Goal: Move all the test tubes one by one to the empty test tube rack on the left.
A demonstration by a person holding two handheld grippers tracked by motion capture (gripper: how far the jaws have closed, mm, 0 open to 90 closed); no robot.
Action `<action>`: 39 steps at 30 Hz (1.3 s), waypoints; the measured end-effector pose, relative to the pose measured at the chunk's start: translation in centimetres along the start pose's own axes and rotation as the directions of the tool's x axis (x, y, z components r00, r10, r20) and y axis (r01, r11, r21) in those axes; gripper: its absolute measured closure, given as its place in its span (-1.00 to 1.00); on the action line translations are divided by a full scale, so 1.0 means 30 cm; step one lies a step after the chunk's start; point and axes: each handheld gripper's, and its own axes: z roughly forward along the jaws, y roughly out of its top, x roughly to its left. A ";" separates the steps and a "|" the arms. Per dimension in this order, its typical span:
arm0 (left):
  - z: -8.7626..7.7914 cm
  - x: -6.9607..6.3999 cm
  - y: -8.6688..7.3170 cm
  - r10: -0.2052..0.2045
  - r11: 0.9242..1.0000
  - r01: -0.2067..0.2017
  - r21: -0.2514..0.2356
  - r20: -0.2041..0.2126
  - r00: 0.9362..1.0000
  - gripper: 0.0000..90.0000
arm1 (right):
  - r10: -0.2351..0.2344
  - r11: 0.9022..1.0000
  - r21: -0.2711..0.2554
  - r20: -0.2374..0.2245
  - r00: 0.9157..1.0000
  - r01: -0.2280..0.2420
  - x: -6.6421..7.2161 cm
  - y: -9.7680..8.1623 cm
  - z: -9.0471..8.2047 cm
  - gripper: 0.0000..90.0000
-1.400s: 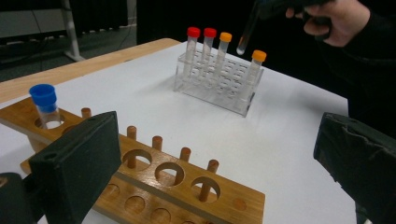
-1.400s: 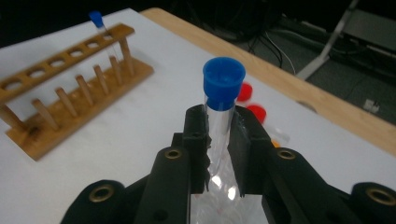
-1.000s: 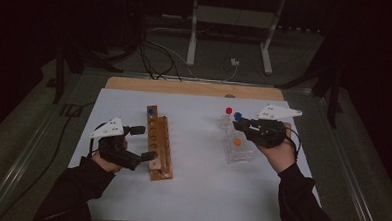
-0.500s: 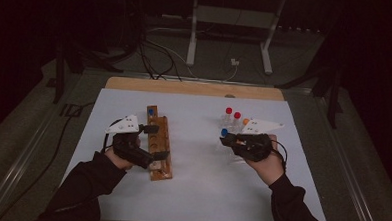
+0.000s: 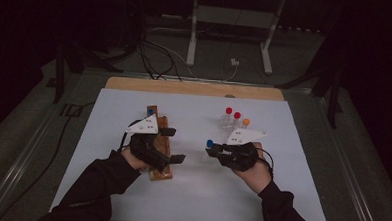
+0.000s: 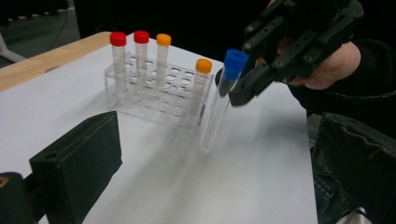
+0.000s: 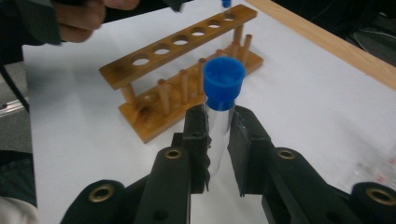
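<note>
The blue-capped tube (image 7: 218,109) is clamped between the jaws of the right claw (image 5: 217,151), just below its cap, and held in the air above the white counter (image 5: 195,190) between the two racks. In the left claw view the same tube (image 6: 219,100) hangs tilted, its rounded bottom clear of the counter surface, just in front of the clear plastic rack (image 6: 154,100). That clear rack (image 5: 231,127) stands to the far right and carries two red-capped tubes (image 6: 118,63) and two orange-capped tubes (image 6: 200,88), all upright. The wooden rack (image 5: 160,144) lies to the left, with a row of round holes (image 7: 180,42) along its top bar and one small blue-capped tube (image 5: 150,112) at its far end. The left claw (image 5: 170,145) hovers over the near part of the wooden rack with its jaws spread apart, gripping nothing.
</note>
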 end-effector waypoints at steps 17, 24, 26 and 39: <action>0.103 -0.045 0.033 0.059 0.998 -0.059 0.003 0.027 0.998 -0.20 | -0.015 1.000 0.020 -0.054 0.998 0.016 0.050 -0.009 0.049 0.73; 0.126 -0.051 0.031 0.080 0.997 -0.080 0.021 0.021 0.997 0.25 | -0.017 1.000 0.024 -0.062 0.998 0.019 0.054 -0.010 0.055 0.73; 0.130 -0.052 0.029 0.089 0.996 -0.089 0.029 0.016 0.996 0.40 | -0.017 1.000 0.022 -0.063 0.998 0.018 0.054 -0.010 0.055 0.73; 0.129 -0.049 0.027 0.117 0.993 -0.118 0.028 0.021 0.993 0.71 | -0.002 1.000 0.026 -0.071 0.998 0.004 0.048 -0.012 0.056 0.70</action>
